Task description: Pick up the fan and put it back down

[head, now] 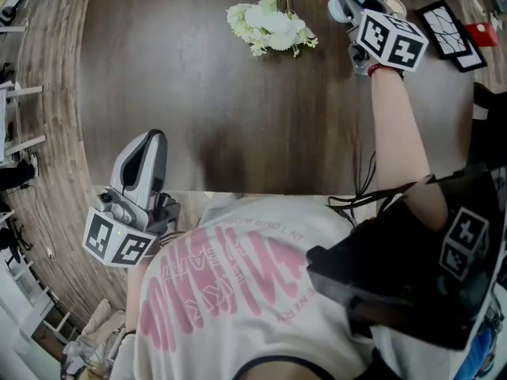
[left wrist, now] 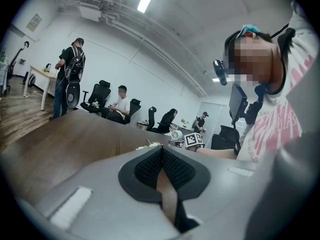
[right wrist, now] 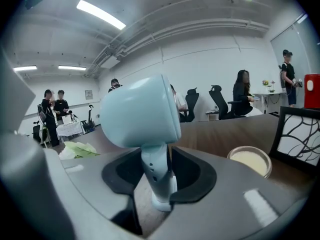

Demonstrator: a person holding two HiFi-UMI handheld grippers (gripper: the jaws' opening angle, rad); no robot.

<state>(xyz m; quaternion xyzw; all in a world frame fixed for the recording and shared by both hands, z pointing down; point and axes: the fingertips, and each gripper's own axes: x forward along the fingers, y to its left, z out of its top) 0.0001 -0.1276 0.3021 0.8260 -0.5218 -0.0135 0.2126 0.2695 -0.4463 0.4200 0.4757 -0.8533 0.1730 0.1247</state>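
Left gripper [left wrist: 162,154]: nearest, at near edge of dark brown wooden table [head: 238,117]; jaws pressed together, nothing between.

Right gripper [right wrist: 159,176]: at far side of table; jaws closed round slim stem of pale blue plastic desk fan [right wrist: 140,111], pads seemingly touching both sides. Fan upright, rounded head above jaws.

White artificial flower bunch [head: 269,24]: left of fan.

Round cream-filled cup [right wrist: 250,160]: just beyond right jaw.

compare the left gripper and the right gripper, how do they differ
The left gripper has jaws together on nothing; the right gripper has jaws gripping the stem of the fan. The left gripper is by the near edge of the table; the right gripper reaches to its far side. Both carry marker cubes.
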